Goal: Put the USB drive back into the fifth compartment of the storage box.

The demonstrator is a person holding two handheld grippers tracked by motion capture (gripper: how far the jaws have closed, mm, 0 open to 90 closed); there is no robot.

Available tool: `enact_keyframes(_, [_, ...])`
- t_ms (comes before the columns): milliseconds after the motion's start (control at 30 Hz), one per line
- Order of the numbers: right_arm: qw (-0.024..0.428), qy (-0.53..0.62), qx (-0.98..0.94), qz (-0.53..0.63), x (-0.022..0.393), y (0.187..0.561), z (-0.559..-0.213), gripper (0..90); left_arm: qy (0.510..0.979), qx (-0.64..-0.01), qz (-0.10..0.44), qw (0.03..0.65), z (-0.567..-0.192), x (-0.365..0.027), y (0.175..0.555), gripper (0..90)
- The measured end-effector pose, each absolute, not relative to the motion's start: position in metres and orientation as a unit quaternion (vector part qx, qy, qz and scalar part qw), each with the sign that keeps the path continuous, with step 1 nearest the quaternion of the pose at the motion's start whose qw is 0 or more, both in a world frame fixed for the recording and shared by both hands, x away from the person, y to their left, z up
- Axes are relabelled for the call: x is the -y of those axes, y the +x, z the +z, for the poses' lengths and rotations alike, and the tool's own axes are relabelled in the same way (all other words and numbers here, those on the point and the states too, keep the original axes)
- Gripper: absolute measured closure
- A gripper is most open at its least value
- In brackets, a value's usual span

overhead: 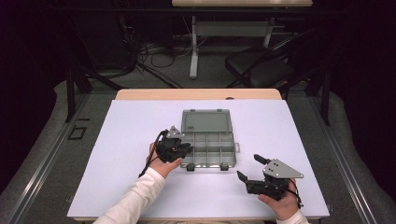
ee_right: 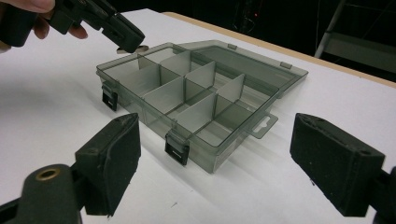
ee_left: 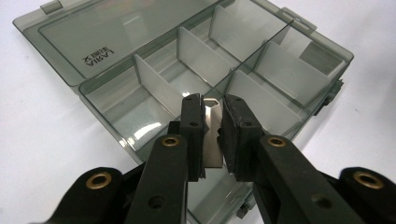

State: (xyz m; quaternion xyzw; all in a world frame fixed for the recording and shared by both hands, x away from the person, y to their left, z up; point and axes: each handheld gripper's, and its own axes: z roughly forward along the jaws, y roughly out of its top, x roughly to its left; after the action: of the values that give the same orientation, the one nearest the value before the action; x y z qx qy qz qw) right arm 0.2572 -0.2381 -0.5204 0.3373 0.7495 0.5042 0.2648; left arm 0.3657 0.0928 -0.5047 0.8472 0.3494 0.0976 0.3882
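The left claw [ee_left: 212,135] is nearly closed on a small flat metal piece [ee_left: 212,140], silver and shiny, with an angled top edge. The piece stands upright between the two black pads, which press on its broad faces. It looks thin, stiff and light, and I judge the smooth metal can slip or turn if the pressure is weak, so holding it across the flat faces, as now, seems the safe way. What kind of part it is I cannot tell.

Just ahead of and below this claw lies the organizer box [ee_left: 196,79], open on the white desk [overhead: 130,140]. It is smoky grey transparent plastic, with pale dividers that cut it into several compartments; those I can see into look empty. The lid [overhead: 206,121] lies flat on the far side of the box from the claw, and two dark latches [ee_right: 177,151] hang on the near wall. The plastic looks hard but thin, so the box is probably light and may slide on the desk if pushed. In the high view the left claw is over the near left corner of the box.

The right claw [ee_right: 219,165] is wide open and holds nothing. The box lies ahead of it, well apart from its pads. The left claw shows beyond the box, above the far corner.
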Motion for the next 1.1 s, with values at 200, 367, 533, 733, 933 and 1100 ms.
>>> enact_keyframes(200, [0.265,0.337,-0.75,0.504,0.238,0.257,-0.52,16.1,0.848,-0.354,0.099,0.382,-0.508,-0.094,0.368,79.1])
enact_keyframes(367, [0.265,0.337,-0.75,0.504,0.238,0.257,-0.52,16.1,0.85,-0.355,0.098,0.376,-0.511,-0.095,0.369,79.1])
enact_keyframes(533, [0.265,0.337,-0.75,0.504,0.238,0.257,-0.521,16.1,0.851,-0.357,0.096,0.373,-0.515,-0.095,0.37,79.1])
enact_keyframes(733, [0.265,0.336,-0.75,0.504,0.238,0.258,-0.521,16.2,0.853,-0.359,0.095,0.367,-0.52,-0.095,0.37,79.1])
enact_keyframes(933, [0.265,0.337,-0.75,0.504,0.238,0.258,-0.521,16.2,0.854,-0.359,0.095,0.364,-0.523,-0.094,0.37,79.1])
enact_keyframes(1100, [0.264,0.337,-0.75,0.504,0.237,0.257,-0.521,16.2,0.856,-0.358,0.095,0.361,-0.524,-0.094,0.37,79.1])
